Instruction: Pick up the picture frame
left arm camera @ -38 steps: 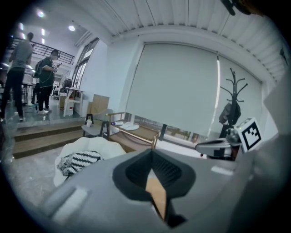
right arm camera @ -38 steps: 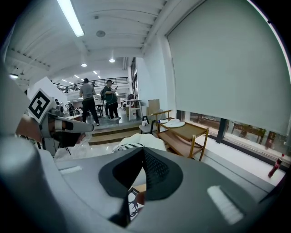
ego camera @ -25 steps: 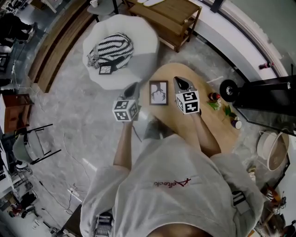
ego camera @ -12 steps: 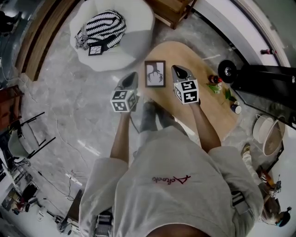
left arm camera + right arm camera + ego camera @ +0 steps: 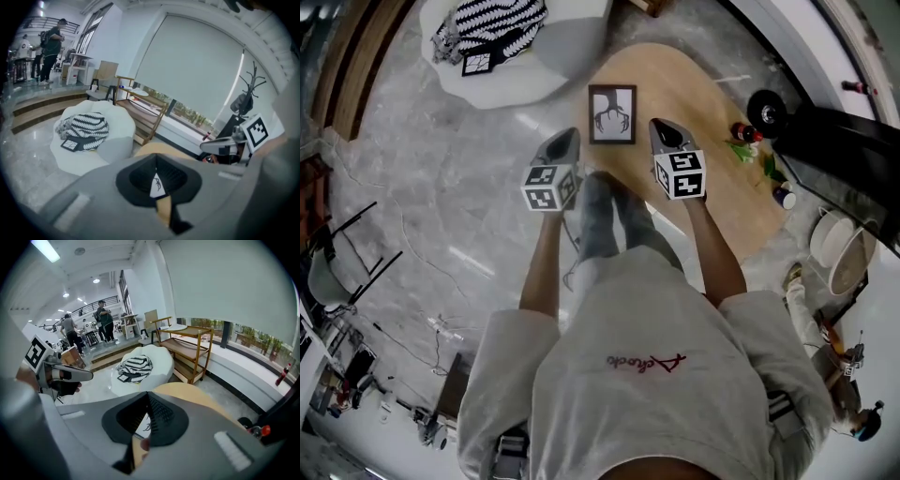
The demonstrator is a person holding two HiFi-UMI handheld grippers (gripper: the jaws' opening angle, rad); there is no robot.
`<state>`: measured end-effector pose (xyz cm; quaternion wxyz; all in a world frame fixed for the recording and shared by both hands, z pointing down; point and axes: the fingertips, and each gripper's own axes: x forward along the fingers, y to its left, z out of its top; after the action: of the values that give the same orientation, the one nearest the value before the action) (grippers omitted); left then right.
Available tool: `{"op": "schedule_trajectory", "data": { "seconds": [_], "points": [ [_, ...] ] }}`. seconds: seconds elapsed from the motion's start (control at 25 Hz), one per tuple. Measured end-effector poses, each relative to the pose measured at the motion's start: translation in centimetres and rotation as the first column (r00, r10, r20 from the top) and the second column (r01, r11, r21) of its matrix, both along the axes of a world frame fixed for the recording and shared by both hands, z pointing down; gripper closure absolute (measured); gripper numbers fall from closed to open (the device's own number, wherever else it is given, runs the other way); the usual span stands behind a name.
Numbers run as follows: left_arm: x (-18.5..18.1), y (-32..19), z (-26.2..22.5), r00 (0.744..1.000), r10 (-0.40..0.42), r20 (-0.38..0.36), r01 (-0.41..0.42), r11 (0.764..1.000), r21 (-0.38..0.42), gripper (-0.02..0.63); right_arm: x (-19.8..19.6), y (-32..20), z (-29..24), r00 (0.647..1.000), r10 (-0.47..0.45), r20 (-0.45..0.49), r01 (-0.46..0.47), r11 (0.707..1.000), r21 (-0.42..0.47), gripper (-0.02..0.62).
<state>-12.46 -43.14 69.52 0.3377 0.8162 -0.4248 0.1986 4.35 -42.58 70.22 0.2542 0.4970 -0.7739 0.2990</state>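
Picture frame [image 5: 612, 114] flat on bench [image 5: 712, 94], long axis running away. Left gripper [image 5: 565, 141] and right gripper [image 5: 666, 133] flank its near edge, equally close; fingers clenched, empty.

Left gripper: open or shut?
Shut. The jaws of the left gripper meet on nothing; the picture frame sits ahead, untouched.

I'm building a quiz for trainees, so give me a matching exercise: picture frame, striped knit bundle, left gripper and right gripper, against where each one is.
Things:
1 picture frame
2 striped knit bundle
3 left gripper
4 right gripper

Places or states:
A on the white pouf
B shut, at the frame's right in the head view
C shut, at the frame's left in the head view
D on the wooden table, ahead of both grippers

Pairs: 1-D, 2-A, 3-C, 4-B
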Motion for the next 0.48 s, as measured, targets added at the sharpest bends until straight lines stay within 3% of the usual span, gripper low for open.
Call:
{"op": "schedule_trajectory", "data": {
  "seconds": [0.48],
  "points": [
    [0.1,3.6,8.2,0.999,0.042,0.030,-0.039,0.994,-0.104,0.606,-0.1,5.4,8.6,0.999,0.028,0.021,-0.025,0.992,-0.125,0.589]
  ]
}}
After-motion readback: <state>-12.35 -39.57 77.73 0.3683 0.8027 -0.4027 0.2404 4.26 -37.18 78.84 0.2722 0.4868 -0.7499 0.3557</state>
